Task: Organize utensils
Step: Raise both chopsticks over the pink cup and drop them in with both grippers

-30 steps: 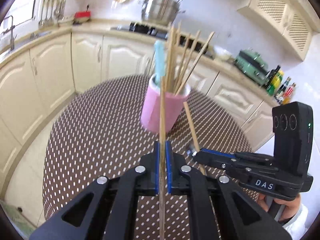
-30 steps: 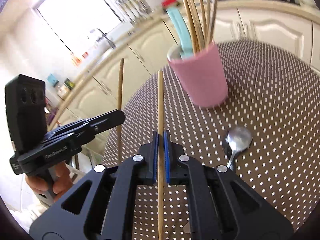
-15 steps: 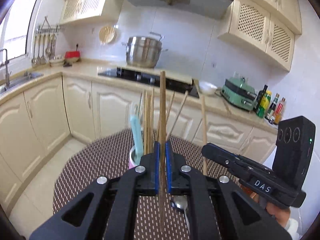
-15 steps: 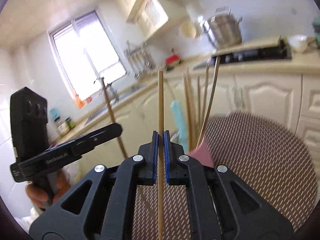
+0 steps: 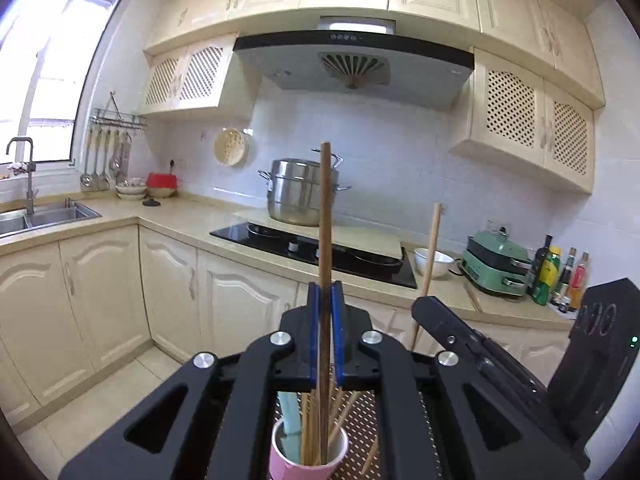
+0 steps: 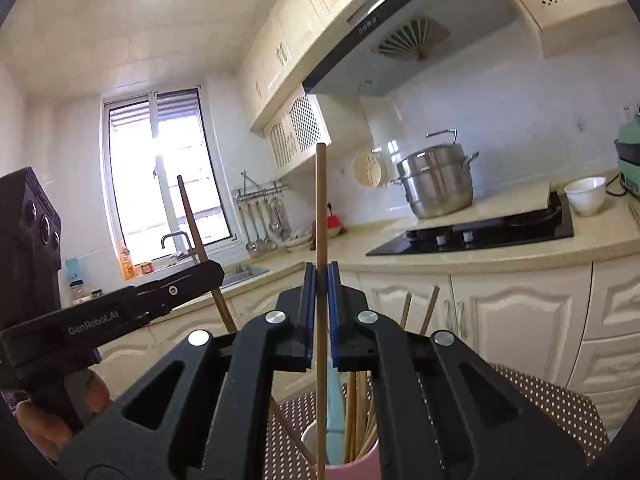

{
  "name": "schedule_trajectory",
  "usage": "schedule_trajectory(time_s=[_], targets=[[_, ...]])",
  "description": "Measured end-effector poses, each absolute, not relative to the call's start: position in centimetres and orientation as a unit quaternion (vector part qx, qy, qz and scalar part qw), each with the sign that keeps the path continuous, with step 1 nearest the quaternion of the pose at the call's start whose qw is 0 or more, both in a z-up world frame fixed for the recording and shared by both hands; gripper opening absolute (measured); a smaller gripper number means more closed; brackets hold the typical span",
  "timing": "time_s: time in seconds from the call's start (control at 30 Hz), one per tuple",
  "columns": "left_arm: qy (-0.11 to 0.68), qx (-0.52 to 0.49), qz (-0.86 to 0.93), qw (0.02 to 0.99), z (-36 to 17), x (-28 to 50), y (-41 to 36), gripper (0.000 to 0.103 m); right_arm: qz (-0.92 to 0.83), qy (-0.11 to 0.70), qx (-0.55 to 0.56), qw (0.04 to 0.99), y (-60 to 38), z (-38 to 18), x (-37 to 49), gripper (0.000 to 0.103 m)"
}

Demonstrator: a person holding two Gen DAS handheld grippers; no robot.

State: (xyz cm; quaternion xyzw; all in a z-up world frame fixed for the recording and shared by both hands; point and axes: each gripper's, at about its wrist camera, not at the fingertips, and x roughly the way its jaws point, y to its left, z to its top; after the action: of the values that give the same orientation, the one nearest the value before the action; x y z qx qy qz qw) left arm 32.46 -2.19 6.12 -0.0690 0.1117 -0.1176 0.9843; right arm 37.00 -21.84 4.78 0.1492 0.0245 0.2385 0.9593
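Observation:
My left gripper (image 5: 325, 290) is shut on an upright wooden chopstick (image 5: 325, 216), held above the pink cup (image 5: 306, 462). The cup holds several chopsticks and a light-blue utensil (image 5: 290, 412). My right gripper (image 6: 321, 270) is shut on a second upright chopstick (image 6: 321, 204), over the same pink cup (image 6: 360, 466). In the left wrist view the right gripper (image 5: 420, 308) stands to the right with its chopstick (image 5: 431, 244). In the right wrist view the left gripper (image 6: 216, 274) shows on the left with its chopstick (image 6: 191, 216).
The cup stands on a round table with a brown dotted cloth (image 6: 540, 396). Behind are cream cabinets, a black hob (image 5: 320, 248) with a steel pot (image 5: 298, 192), a white bowl (image 6: 586, 196) and a sink (image 5: 48, 214). A hand (image 6: 60, 412) grips the left tool.
Both grippers rose and tilted up from looking down at the table to looking level at the kitchen wall. The cup slid to the bottom of both views. The spoon dropped out of view.

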Motion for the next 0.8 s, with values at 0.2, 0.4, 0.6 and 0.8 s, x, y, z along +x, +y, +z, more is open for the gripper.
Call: schedule_trajectory(time_s=[0.2,0.4,0.6,0.8], targets=[[0.123,-0.073,-0.107,0.984,3.9,35.4,-2.7,0.006,0.222,0.014,0.156,0.962,-21.5,3.1,38.5,0.006],[0.149,-0.060,-0.098,0.982,1.1,36.6,-2.8,0.006,0.220,0.024,0.157,0.962,-21.1,1.5,39.6,0.006],[0.162,-0.060,-0.106,0.979,0.1,36.9,-2.8,0.016,0.224,0.037,0.148,0.963,-20.5,0.4,39.8,0.006],[0.148,-0.069,-0.073,0.984,-0.1,36.0,-1.7,0.054,0.223,0.049,0.152,0.962,-20.8,-0.3,39.5,0.006]])
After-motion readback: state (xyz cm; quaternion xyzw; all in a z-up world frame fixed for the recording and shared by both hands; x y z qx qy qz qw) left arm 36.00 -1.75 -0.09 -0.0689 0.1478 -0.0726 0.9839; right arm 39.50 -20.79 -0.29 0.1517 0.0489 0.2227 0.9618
